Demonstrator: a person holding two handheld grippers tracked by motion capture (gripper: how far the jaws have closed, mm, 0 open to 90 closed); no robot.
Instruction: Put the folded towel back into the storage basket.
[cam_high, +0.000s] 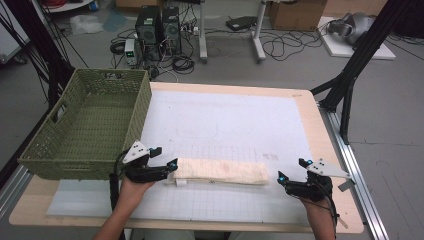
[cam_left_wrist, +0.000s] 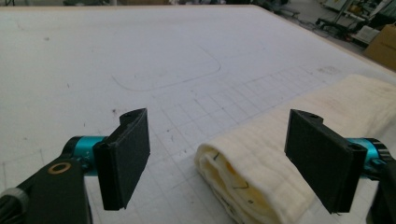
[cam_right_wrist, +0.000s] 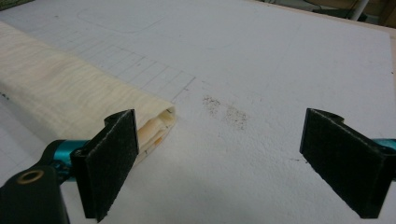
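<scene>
- we find no word, brand, number or sign that we can read in any of the three views.
- the white mat (cam_high: 230, 120) on the table carries only a printed grid and a faint rounded outline, with no letters or figures that we can make out.
- a small dark mark on the mat near the folded cloth (cam_high: 220, 171) is too blurred for us to tell whether it is writing.
</scene>
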